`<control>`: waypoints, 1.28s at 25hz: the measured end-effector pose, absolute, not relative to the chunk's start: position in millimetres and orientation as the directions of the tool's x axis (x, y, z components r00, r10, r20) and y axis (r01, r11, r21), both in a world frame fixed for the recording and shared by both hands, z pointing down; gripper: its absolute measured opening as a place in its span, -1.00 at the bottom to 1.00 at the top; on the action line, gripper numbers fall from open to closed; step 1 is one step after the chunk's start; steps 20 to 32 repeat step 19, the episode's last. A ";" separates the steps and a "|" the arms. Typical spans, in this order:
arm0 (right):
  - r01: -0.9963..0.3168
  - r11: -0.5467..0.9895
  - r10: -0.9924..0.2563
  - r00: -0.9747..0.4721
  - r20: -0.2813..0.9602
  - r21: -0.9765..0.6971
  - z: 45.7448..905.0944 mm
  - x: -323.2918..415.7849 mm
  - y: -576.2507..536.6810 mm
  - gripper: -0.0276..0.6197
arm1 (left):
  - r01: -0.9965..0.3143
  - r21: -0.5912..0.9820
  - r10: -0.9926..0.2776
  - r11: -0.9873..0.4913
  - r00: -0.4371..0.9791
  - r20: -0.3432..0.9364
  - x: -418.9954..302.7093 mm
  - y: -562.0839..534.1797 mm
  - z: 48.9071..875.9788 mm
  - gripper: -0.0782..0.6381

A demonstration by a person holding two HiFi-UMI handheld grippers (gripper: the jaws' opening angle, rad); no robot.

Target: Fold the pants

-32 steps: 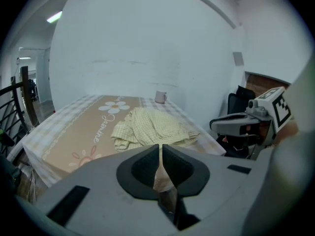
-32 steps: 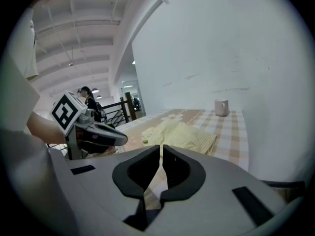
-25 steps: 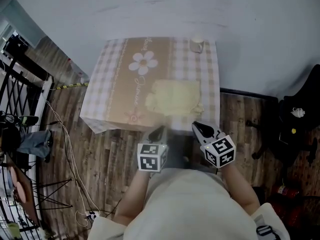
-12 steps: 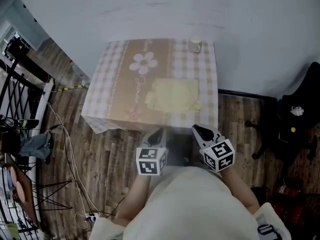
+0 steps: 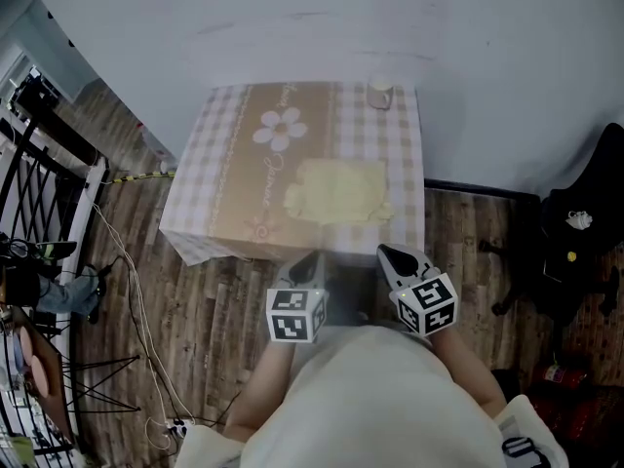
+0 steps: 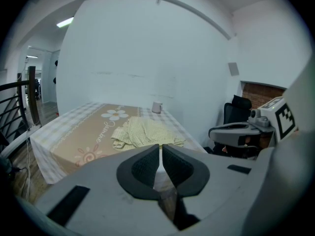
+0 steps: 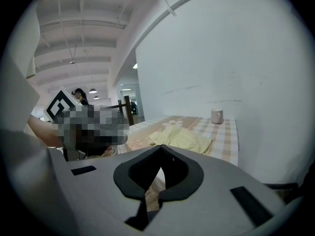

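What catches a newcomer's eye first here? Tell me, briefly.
The crumpled pale yellow pants lie toward the right side of the checked tablecloth, beside its printed daisy. A small cup stands at the far right corner. The left gripper and right gripper hang shut and empty, short of the tablecloth's near edge.

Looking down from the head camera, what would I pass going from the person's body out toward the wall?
Left gripper and right gripper, side by side → table, near edge → pants → flower print → cup → wall.
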State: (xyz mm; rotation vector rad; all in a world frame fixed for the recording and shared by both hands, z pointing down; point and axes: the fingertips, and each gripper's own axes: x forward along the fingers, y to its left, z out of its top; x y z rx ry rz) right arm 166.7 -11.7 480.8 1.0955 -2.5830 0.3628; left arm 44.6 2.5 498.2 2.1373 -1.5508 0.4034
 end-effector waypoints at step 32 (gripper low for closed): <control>-0.728 0.674 -0.648 -0.666 0.369 -0.129 483.1 161.5 -12.5 -0.92 | -0.943 0.202 -0.799 -0.263 0.331 0.502 42.9 0.8 501.8 -0.73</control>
